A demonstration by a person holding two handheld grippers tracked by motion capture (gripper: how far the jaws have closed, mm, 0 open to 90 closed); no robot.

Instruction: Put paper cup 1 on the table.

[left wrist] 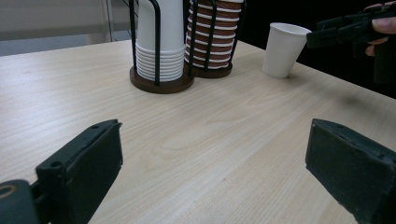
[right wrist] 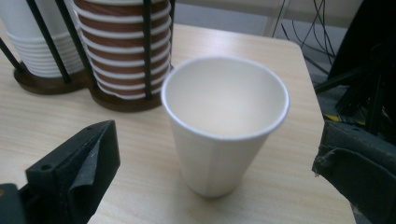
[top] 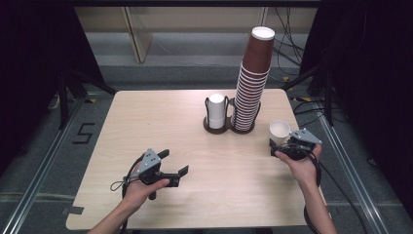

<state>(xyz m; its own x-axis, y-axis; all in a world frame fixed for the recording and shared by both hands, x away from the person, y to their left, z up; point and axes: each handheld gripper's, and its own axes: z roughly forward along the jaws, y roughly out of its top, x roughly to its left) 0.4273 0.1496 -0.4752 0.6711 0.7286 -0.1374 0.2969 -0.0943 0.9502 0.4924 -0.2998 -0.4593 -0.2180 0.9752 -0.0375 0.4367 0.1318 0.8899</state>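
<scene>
A white paper cup [top: 279, 130] [left wrist: 284, 49] [right wrist: 224, 126] stands upright and empty near the table's right edge. My right gripper [top: 283, 145] [right wrist: 217, 165] is open just behind it; the cup sits between and slightly ahead of the jaws, with gaps on both sides. That gripper [left wrist: 348, 28] also appears beside the cup in the left gripper view. My left gripper [top: 174, 162] [left wrist: 210, 172] hovers open over the front left of the table with nothing between its jaws.
Two wire holders on brown bases stand at the table's back middle: a short white cup stack [top: 216, 113] [left wrist: 159, 46] [right wrist: 37, 46] and a tall brown cup stack [top: 251, 80] [left wrist: 212, 37] [right wrist: 123, 51]. The wooden table [top: 146, 117] ends just right of the cup. Cables [top: 292, 48] lie on the floor.
</scene>
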